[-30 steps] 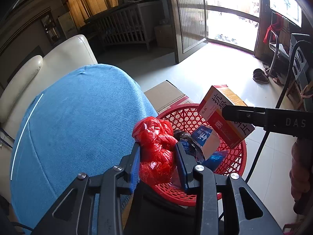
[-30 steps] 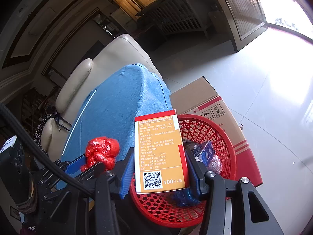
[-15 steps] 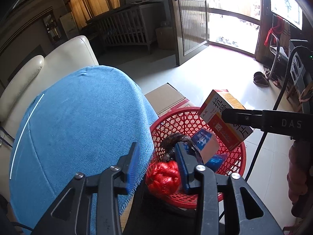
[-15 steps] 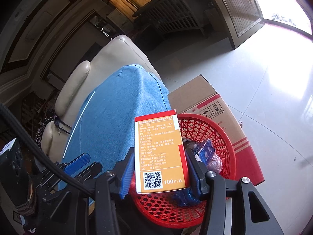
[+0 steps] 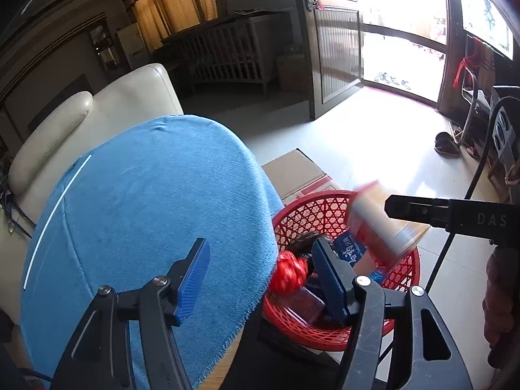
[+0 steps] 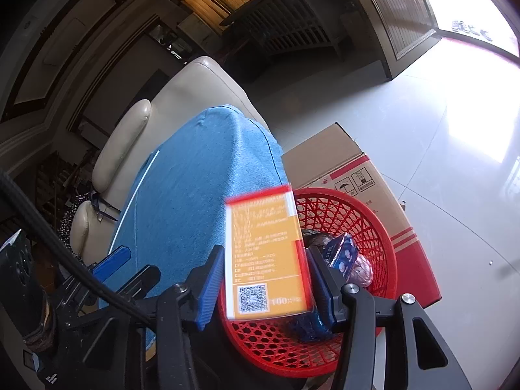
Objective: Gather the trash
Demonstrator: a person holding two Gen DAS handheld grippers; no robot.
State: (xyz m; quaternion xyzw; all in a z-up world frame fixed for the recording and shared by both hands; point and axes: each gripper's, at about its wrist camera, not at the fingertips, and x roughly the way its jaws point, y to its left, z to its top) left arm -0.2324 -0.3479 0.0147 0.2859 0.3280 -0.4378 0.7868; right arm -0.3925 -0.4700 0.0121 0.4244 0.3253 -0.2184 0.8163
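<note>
The orange box, red-edged, white-sided and printed with a QR code, is motion-blurred and tilted between the right tool's parted pads, over the red basket. The left tool is opening, empty; the crumpled red bag lies in the basket.

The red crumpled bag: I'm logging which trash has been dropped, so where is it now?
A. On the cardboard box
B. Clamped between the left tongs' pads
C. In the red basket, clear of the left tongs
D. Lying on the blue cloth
C: the red crumpled bag sits inside the red basket, and the left tongs are opening with nothing between the pads.
</note>
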